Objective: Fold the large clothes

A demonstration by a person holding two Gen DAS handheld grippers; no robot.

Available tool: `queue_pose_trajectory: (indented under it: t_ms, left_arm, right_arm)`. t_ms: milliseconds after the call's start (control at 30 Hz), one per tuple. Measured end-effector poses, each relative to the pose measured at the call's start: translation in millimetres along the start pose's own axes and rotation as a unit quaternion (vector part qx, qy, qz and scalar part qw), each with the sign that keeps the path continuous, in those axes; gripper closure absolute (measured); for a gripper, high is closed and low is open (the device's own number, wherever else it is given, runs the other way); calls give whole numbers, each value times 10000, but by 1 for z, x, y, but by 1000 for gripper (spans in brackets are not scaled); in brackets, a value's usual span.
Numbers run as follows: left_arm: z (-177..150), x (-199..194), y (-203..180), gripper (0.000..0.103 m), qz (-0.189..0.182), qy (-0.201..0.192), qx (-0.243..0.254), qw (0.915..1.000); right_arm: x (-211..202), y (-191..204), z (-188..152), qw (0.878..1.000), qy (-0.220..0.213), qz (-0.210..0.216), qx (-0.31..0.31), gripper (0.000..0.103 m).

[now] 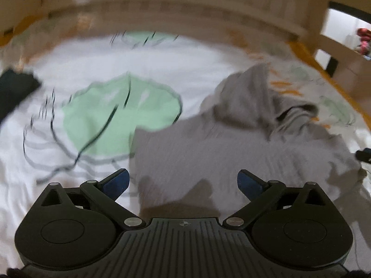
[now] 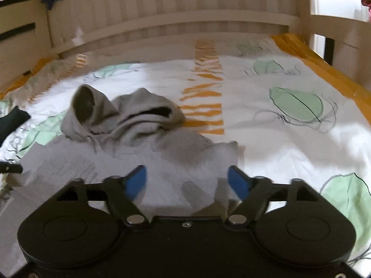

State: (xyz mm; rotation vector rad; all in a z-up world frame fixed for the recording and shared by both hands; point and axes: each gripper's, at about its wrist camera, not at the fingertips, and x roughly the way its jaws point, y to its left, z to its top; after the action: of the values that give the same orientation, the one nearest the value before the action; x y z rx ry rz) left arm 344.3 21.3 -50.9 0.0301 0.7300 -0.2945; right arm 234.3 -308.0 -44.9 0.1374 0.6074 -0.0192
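1. A grey hoodie [image 2: 129, 143] lies on the bed [image 2: 278, 143], its body spread roughly flat and its hood [image 2: 92, 106] bunched up at the end nearer the headboard [image 2: 176, 20].
2. The left gripper [image 1: 183, 180] hangs over the hoodie's near-left part, fingers spread wide with nothing between them; cloth shows below the gap, but I cannot tell whether the tips touch it.
3. The right gripper [image 2: 187, 180] sits above the hoodie's near-right edge, fingers likewise wide apart and empty.
4. A dark garment [image 1: 14, 90] lies on the bed to the left of the hoodie, apart from it.
5. Both views are blurred, so fine detail of seams and sleeves is not readable.
6. Risk: the hood is crumpled and partly standing, so folding over it would likely trap a lump and leave an uneven stack.
7. Risk: a pinch on the flat body could catch the duvet cover [image 2: 296, 106] beneath, since both are soft and lie in contact.
8. Risk: grabbing only the top layer would probably let the lower layer drag and skew the fold.
9. Risk: unequal grips left and right would likely twist the hoodie as it lifts.
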Motion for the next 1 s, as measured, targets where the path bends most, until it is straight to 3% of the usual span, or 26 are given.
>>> queue_pose_trajectory:
  t_ms: [200, 333, 433, 733, 867, 1000]
  left_arm:
    - [5, -6, -24, 2, 133, -197, 565, 9981]
    - [8, -8, -34, 1, 90, -336, 787, 9963]
    - [17, 0, -41, 1, 66, -298, 848, 9959]
    - [79, 32, -99, 1, -90, -459, 1478, 9879]
    - [101, 59, -122, 2, 122, -391, 1645, 9855]
    - [109, 82, -119, 2, 514, -316, 1537, 9863]
  right_arm:
    - [20, 10, -13, 9987, 482, 2, -188, 20]
    - [27, 16, -25, 9971, 684, -44, -334, 11]
    - [31, 26, -35, 9954, 680, -13, -669, 0]
    - [30, 23, -44, 9971, 465, 47, -608, 0]
    - [31, 23, -43, 9972, 457, 63, -589, 0]
    - [31, 22, -43, 9972, 463, 63, -584, 0]
